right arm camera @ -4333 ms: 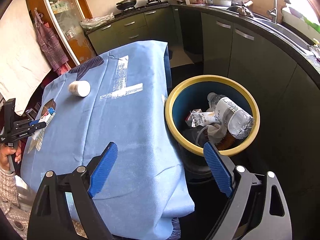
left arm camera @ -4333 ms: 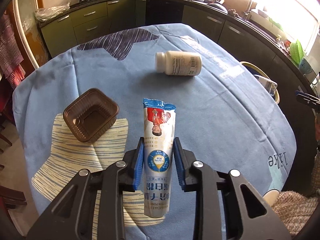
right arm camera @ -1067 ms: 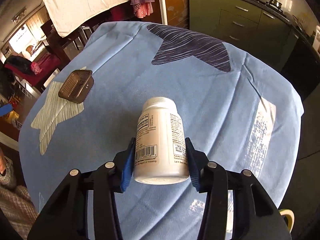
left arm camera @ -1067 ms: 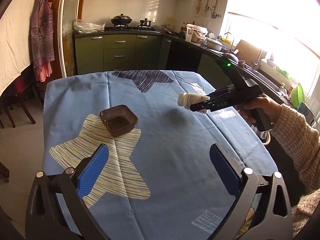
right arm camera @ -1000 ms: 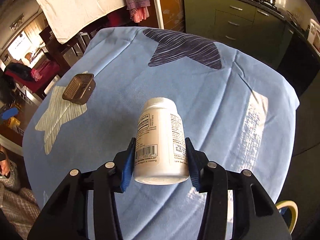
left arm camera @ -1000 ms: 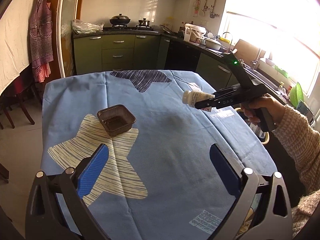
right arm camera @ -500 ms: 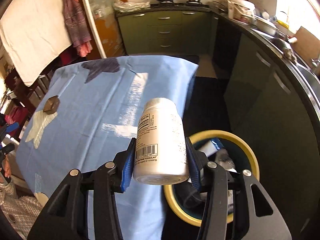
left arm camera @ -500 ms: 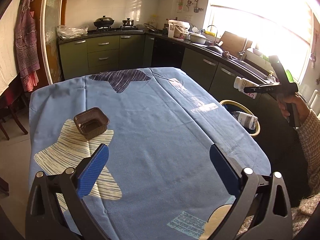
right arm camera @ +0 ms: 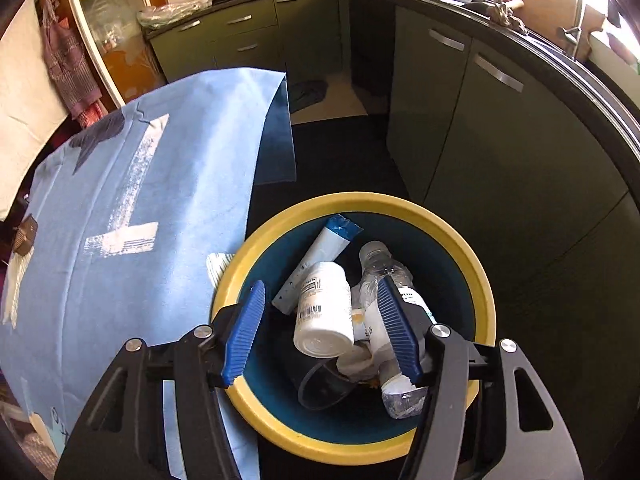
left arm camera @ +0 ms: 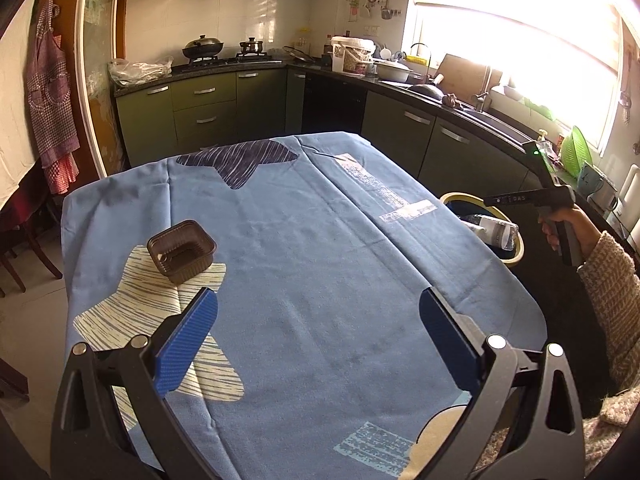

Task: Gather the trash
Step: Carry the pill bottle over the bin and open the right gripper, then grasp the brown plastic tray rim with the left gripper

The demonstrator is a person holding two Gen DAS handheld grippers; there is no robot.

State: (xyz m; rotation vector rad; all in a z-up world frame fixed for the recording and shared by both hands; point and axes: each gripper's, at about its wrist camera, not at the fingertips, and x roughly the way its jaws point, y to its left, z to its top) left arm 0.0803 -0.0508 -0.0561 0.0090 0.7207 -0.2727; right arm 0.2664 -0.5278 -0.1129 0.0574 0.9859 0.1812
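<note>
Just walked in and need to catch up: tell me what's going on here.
A person is clearing trash off a table with a handheld gripper in each hand. The right gripper hangs open over the yellow-rimmed bin beside the table, and a white pill bottle lies in it on top of a pouch and a clear plastic bottle. The left gripper is open and empty above the blue tablecloth, where a brown plastic tray is the one piece not yet collected.
</note>
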